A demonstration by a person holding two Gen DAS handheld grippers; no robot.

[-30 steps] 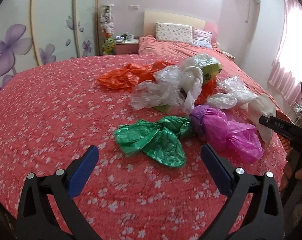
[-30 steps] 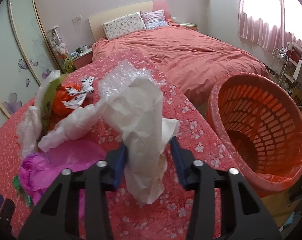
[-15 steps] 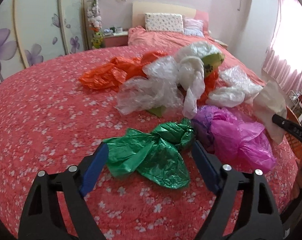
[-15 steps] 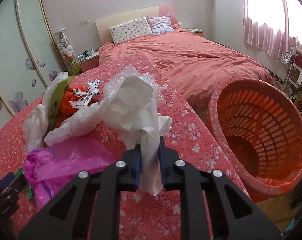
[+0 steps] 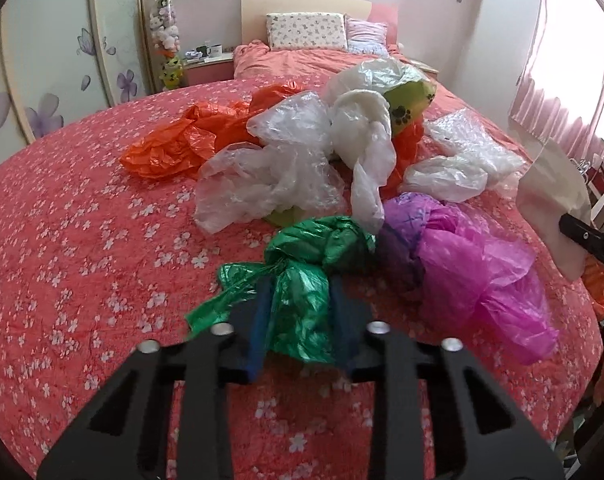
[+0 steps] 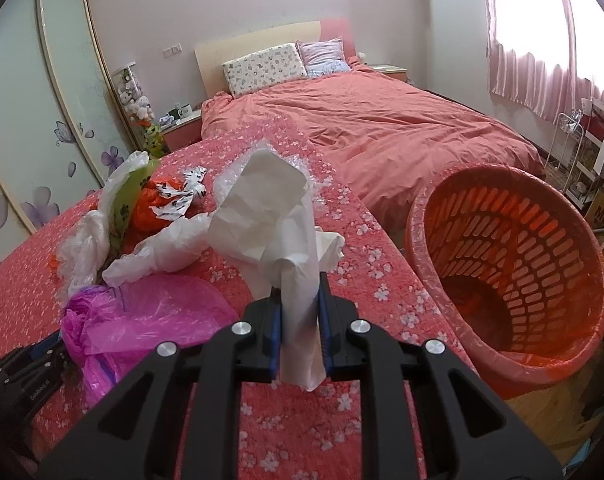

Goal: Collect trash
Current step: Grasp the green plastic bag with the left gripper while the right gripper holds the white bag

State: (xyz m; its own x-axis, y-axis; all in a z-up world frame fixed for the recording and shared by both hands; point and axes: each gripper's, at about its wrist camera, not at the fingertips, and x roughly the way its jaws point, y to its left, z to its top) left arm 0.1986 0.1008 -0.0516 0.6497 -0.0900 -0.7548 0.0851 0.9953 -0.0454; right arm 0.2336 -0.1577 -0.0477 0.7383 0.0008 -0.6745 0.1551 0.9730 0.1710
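A crumpled green plastic bag [image 5: 317,244] lies on the floral red bedcover [image 5: 82,240]. My left gripper [image 5: 300,300] is closing on its near end, and the blue pads press the plastic from both sides. My right gripper [image 6: 298,300] is shut on a white crumpled paper [image 6: 262,208], which stands up out of the jaws above the cover. That same paper [image 5: 549,200] shows at the right edge of the left wrist view. An orange slotted basket [image 6: 541,248] with a plastic liner stands on the floor, to the right of the held paper.
A magenta bag [image 5: 481,264] lies just right of the green one. Behind them are clear bags [image 5: 270,176], a white bag [image 5: 365,128] and an orange bag [image 5: 182,148]. A bed with pillows [image 6: 381,128] lies beyond. A wire rack [image 6: 569,152] stands by the window.
The left gripper moved forward over the green bag and its jaws came together on it. The right jaws closed fully on the white paper.
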